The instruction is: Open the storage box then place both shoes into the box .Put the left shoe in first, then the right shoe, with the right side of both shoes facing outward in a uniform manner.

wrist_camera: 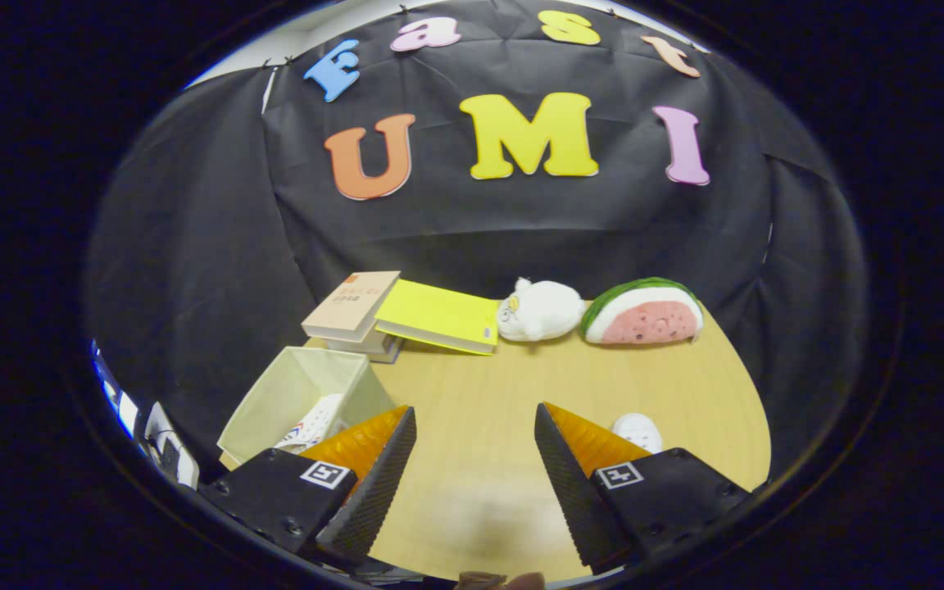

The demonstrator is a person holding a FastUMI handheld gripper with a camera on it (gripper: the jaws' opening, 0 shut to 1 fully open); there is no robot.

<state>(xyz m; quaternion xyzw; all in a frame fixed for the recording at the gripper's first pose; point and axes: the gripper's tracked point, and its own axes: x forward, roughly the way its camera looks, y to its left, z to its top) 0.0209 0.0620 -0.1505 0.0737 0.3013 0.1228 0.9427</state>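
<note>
My gripper (pixel 474 422) hangs open above the wooden table (pixel 472 385), with nothing between its fingers. The pale fabric storage box (pixel 275 393) stands open just beyond the left finger. One white shoe (pixel 316 422) with coloured markings lies inside it, partly hidden by that finger. A second white shoe (pixel 637 430) lies on the table behind the right finger, and just its toe end peeks out.
Along the back of the table sit a stack of books (pixel 353 307), a yellow book (pixel 439 315), a white plush toy (pixel 542 310) and a watermelon-slice plush (pixel 644 311). The black cloth wall closes off the back and sides.
</note>
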